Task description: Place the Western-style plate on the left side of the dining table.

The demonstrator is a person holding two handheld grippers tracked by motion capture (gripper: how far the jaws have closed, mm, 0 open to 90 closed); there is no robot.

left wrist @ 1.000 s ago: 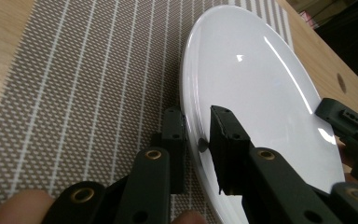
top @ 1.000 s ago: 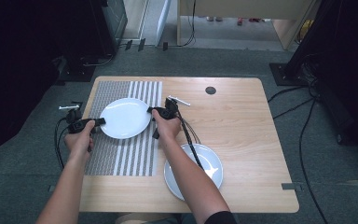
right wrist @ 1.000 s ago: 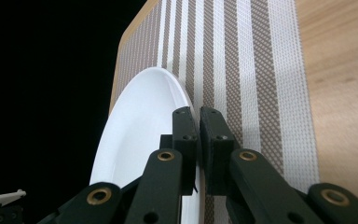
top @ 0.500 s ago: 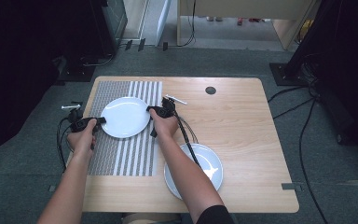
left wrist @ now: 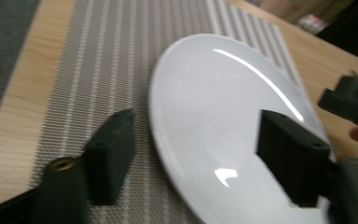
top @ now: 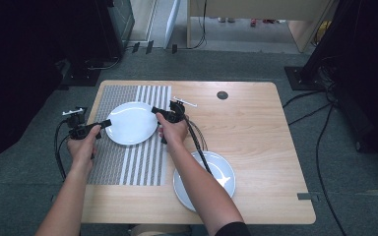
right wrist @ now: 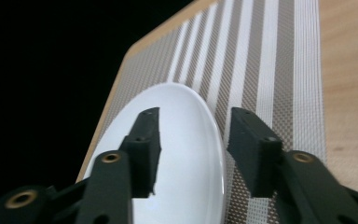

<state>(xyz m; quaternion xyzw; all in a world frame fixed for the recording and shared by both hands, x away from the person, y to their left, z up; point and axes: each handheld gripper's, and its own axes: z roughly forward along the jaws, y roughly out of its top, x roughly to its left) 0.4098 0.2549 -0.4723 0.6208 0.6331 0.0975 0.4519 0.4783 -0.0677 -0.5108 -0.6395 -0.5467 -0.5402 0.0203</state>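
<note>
The white plate point(top: 131, 123) lies on the striped placemat point(top: 128, 162) at the left half of the table point(top: 256, 147), with a gripper at each side of its rim. The left gripper point(top: 103, 124) has just been opening: its jaws stand wide apart, the plate's rim between them and no pad pressing on it. The right gripper point(top: 158, 114) has also just been opening; its jaws straddle the opposite rim, parted, with a gap to each pad. There are two plates in all: a second white plate point(top: 221, 172) sits near the table's front edge, partly under the right forearm. Both forearms reach forward, each hand wrapped around its gripper's body, held low and roughly level
</note>
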